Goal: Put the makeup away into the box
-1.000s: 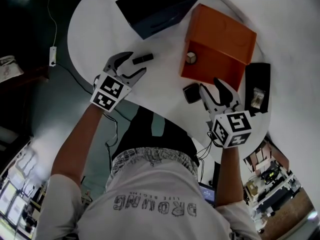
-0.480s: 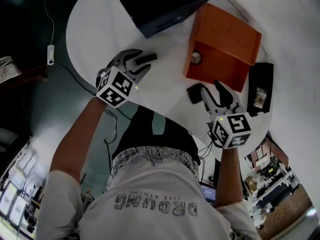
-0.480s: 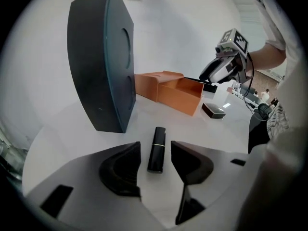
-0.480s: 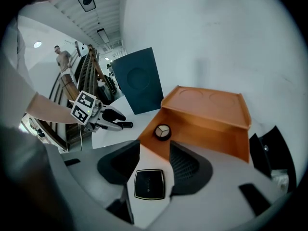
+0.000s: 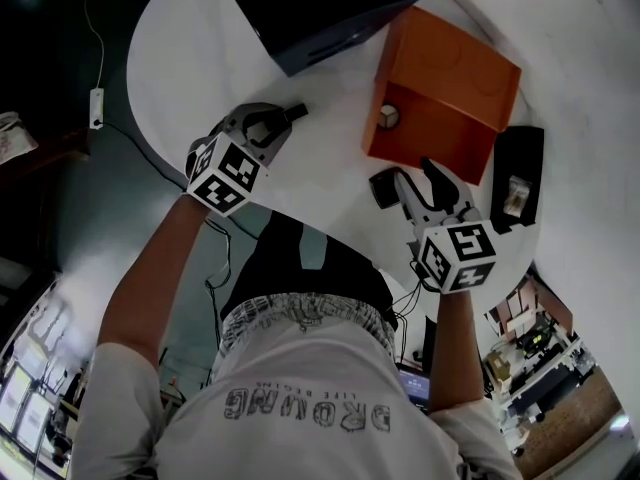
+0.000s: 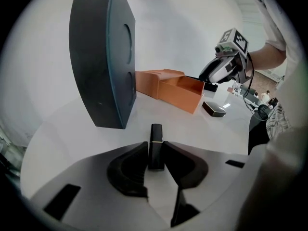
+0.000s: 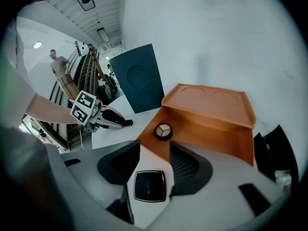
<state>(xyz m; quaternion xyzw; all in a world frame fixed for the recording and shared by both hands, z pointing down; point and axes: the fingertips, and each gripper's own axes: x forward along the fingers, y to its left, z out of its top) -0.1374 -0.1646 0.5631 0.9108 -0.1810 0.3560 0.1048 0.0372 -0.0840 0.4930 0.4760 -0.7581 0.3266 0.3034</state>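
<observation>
Between closing left tongs point(image 6: 155, 147), one lipstick point(image 6: 156, 134)

in the head view the left gripper point(image 5: 277, 124), whose jaws have just been closing on the lipstick point(image 5: 297, 111), covers most of it; only the far tip shows. the top edge cuts off the dark box point(image 5: 320, 13). a pale thing point(image 5: 516, 196) on the black tray point(image 5: 520, 153) is too small to tell. in the right gripper view the tray runs out at the right edge.
</observation>
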